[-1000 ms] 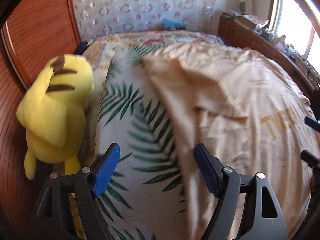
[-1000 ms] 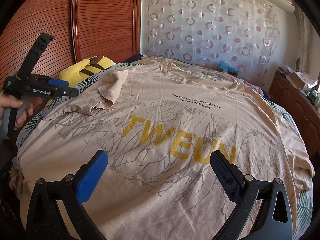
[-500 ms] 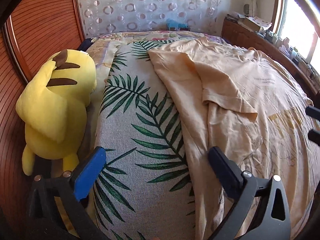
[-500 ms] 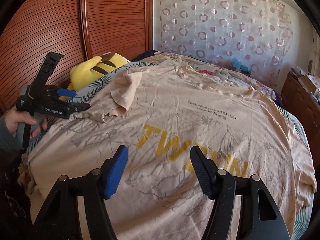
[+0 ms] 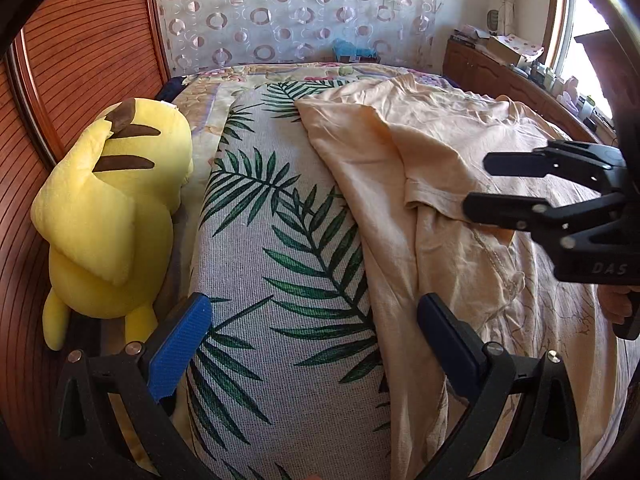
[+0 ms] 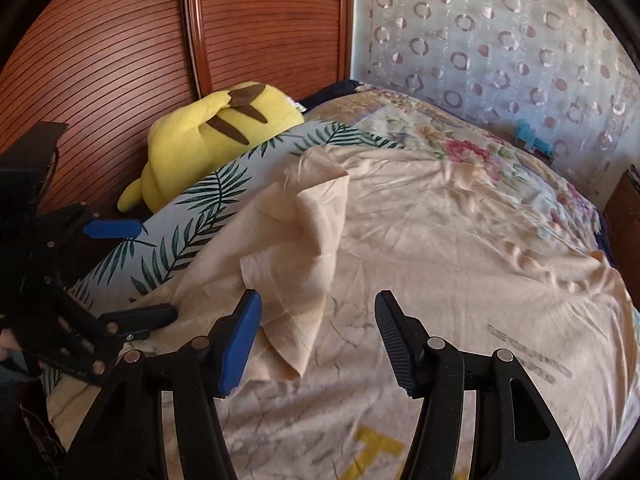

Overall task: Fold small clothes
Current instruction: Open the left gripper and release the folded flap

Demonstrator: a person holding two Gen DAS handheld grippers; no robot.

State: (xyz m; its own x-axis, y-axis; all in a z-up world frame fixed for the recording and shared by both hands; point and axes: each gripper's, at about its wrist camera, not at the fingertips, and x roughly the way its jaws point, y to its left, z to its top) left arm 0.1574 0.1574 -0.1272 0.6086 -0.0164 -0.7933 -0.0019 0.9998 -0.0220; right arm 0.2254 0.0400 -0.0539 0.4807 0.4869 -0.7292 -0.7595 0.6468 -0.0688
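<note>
A beige T-shirt with yellow letters lies spread over the bed, and its left sleeve is folded in onto the chest. My left gripper stands wide open above the shirt's left edge and the palm-leaf cover, holding nothing. It also shows at the left of the right wrist view, left gripper. My right gripper hovers half open over the lower end of the folded sleeve; its pads do not press on the cloth. In the left wrist view the right gripper reaches in from the right toward that sleeve.
A yellow plush toy lies between the bed and the slatted wooden panel on the left. The palm-leaf cover lies under the shirt. A wooden cabinet with clutter runs along the right, below the window. A patterned curtain hangs behind the bed.
My right gripper's jaws have narrowed from wide open, and it has swept left across the shirt to the folded sleeve. My left gripper's jaws have widened; it stays where it was.
</note>
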